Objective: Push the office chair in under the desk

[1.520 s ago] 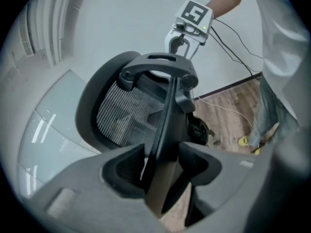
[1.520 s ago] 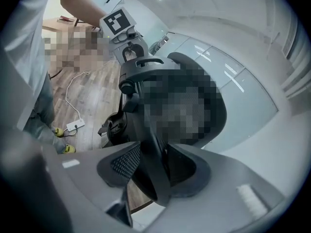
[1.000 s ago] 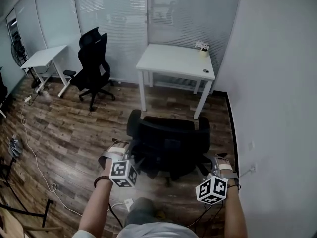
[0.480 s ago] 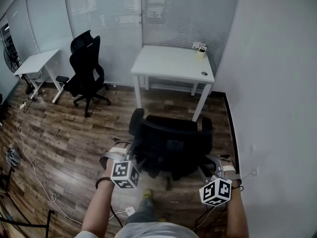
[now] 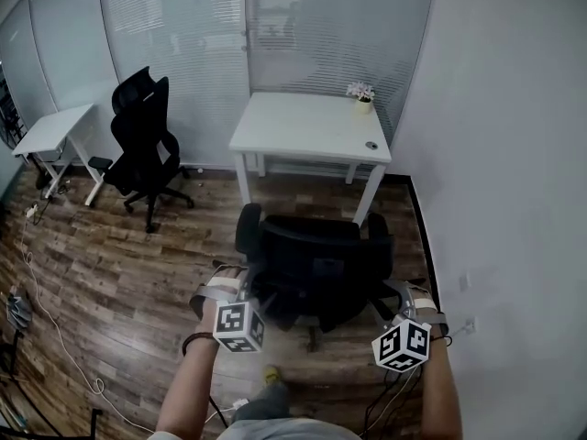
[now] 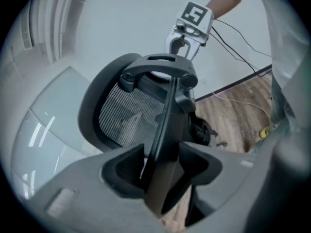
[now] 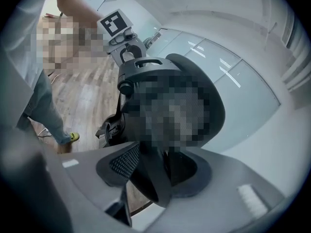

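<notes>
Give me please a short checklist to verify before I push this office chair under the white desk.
1. Left gripper holds the office chair: ok, backrest edge clamped between jaws.
2. Right gripper hold: cannot tell; backrest edge lies between its jaws, which have just been opening.
3. Chair lined up with the desk opening: ok, roughly centred.
4. Armrests fit between desk legs: cannot tell.
5. Floor between chair and desk: ok, bare wood.
6. Flower pot away from desk's front edge: ok.
</notes>
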Motion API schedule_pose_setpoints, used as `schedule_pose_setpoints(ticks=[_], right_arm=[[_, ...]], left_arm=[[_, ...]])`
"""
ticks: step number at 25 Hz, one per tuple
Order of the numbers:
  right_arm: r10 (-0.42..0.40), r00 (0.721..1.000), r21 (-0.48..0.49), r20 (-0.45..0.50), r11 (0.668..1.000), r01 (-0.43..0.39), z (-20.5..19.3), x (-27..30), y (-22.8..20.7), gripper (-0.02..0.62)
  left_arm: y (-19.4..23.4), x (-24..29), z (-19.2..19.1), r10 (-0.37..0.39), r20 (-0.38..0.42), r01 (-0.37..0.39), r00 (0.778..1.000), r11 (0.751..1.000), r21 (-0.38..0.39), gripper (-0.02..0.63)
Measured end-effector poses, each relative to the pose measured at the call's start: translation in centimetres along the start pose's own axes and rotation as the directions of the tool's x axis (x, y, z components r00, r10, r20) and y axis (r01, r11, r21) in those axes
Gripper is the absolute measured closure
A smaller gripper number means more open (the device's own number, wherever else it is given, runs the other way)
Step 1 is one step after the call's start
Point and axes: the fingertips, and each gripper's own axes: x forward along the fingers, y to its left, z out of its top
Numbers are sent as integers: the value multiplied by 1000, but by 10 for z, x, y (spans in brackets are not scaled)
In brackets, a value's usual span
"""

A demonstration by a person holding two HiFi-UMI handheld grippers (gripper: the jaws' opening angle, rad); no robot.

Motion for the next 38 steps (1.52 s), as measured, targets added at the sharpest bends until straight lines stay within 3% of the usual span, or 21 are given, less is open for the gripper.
schedule_pose_setpoints(ticks=[16, 38], right_arm=[[-11, 999, 68, -42, 998, 14, 18, 101, -87, 411], [-20, 1000, 54, 0, 998, 20, 21, 234, -200, 411]], left_arm=[[99, 78, -34, 2, 36, -4, 999, 999, 33, 390], [221, 199, -71, 2, 7, -3, 1000, 1000, 6, 383]])
